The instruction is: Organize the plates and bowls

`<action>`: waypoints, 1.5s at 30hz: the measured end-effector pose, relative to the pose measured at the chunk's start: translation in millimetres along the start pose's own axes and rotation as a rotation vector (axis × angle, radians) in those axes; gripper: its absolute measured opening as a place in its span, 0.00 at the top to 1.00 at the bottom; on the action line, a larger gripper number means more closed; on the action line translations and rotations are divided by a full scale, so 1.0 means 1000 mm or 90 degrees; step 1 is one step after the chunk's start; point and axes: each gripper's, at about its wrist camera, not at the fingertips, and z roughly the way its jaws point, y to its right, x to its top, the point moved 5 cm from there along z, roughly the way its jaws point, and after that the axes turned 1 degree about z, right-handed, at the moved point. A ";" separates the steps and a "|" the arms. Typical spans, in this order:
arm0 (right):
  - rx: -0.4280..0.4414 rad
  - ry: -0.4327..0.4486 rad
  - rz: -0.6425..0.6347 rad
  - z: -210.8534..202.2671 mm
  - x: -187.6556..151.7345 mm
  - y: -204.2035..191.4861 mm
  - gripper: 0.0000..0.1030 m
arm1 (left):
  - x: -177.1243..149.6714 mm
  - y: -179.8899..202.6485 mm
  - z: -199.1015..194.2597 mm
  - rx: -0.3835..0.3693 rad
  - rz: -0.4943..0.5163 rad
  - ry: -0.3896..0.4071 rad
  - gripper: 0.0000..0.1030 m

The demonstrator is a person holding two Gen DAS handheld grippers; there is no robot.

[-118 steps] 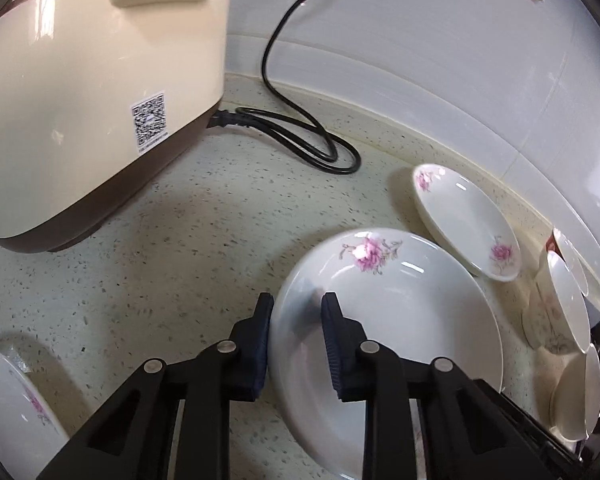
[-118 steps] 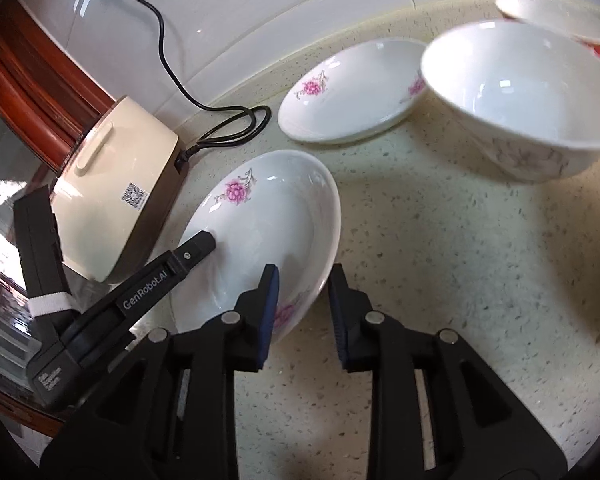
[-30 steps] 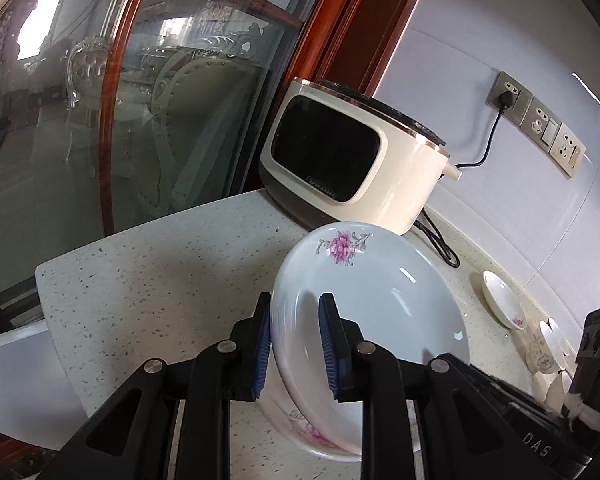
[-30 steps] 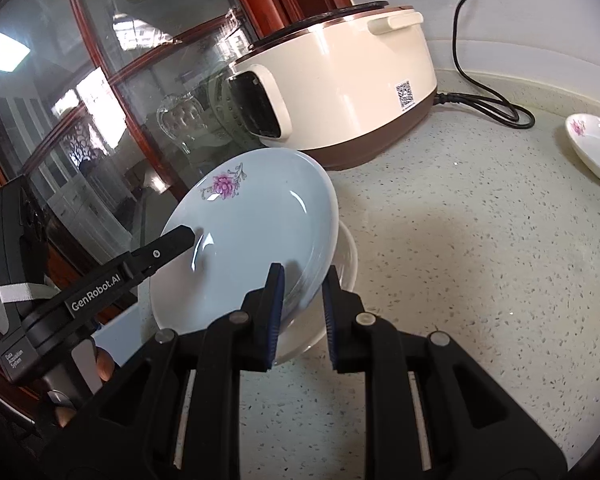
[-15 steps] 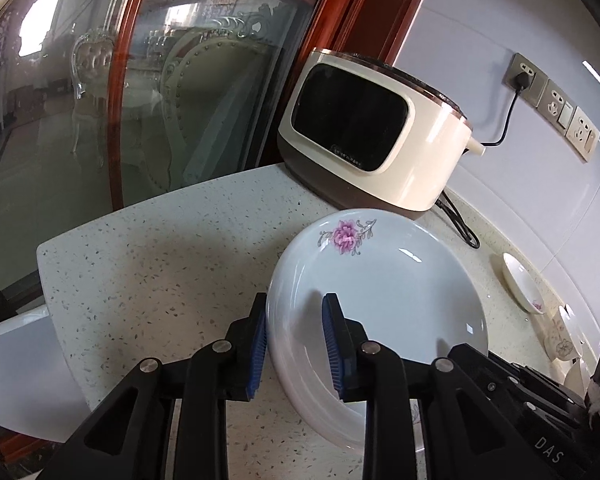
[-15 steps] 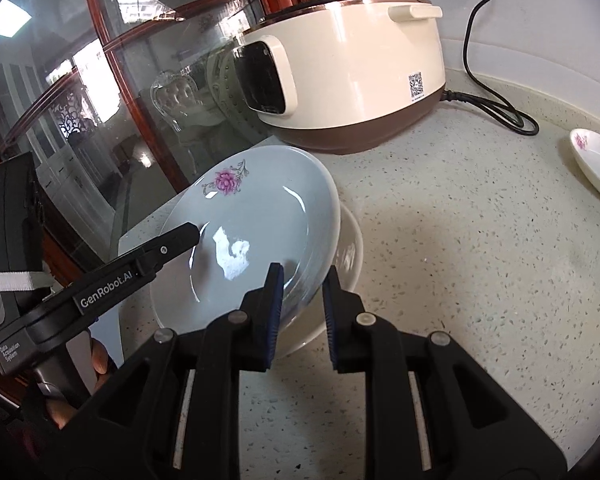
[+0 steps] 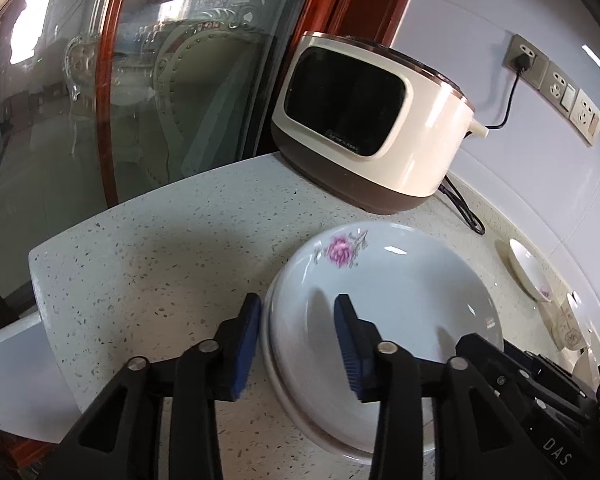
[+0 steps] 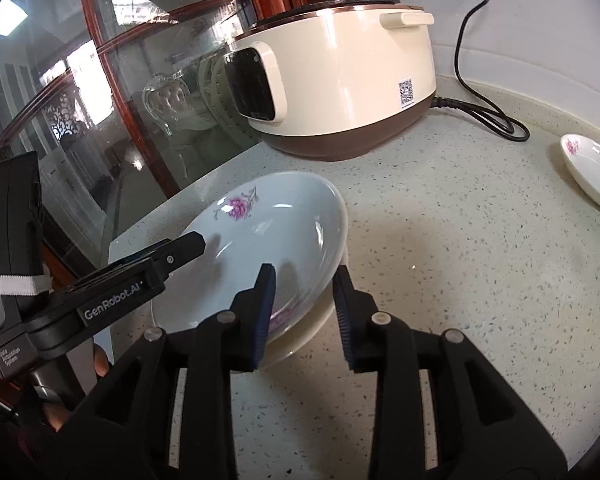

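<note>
- The left gripper [image 7: 296,340] had its fingers spread, one blue pad outside the rim of the top plate [image 7: 384,292] and the other pad over its bowl; neither pad pressed the rim.
- The right gripper [image 8: 304,312] was spread too, straddling the near edge of the same plate [image 8: 272,236], with a gap showing at each pad.
- The top plate, white with a pink flower at its far rim, sat nested on a second plate [image 8: 312,336], whose cream edge showed beneath it between the right fingers.
- In the left view the lower rim [image 7: 300,408] showed as a thin band under the top plate, just beside the left pad.
- The stack lay on the speckled counter [image 8: 460,280], near its corner.
- Beyond the fingers stood a cream cooker [image 7: 372,128], its cord [image 8: 484,112] trailing on the counter.
- Far right of the right fingers lay a small dish [image 8: 588,172] with a pink flower, well apart from the stack.
- A glass door [image 7: 120,92] in a red-brown frame stood beyond the left fingers.
</note>
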 end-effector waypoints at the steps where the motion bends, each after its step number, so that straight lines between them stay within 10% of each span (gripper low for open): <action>1: -0.005 -0.002 -0.003 0.000 0.000 0.000 0.66 | 0.000 0.000 0.000 0.001 0.000 0.002 0.54; 16: -0.126 0.076 -0.074 -0.024 0.013 0.005 0.35 | 0.003 0.000 -0.008 0.037 0.008 0.024 0.25; 23: -0.194 0.091 0.078 -0.047 0.023 0.068 0.16 | 0.014 0.015 -0.028 0.079 0.012 0.051 0.16; 36: -0.354 0.057 0.362 -0.088 -0.002 0.207 0.12 | 0.039 0.181 0.024 -0.106 0.084 -0.073 0.15; 45: -0.357 0.100 0.473 -0.109 -0.019 0.237 0.39 | 0.051 0.293 0.114 -0.236 0.069 -0.156 0.15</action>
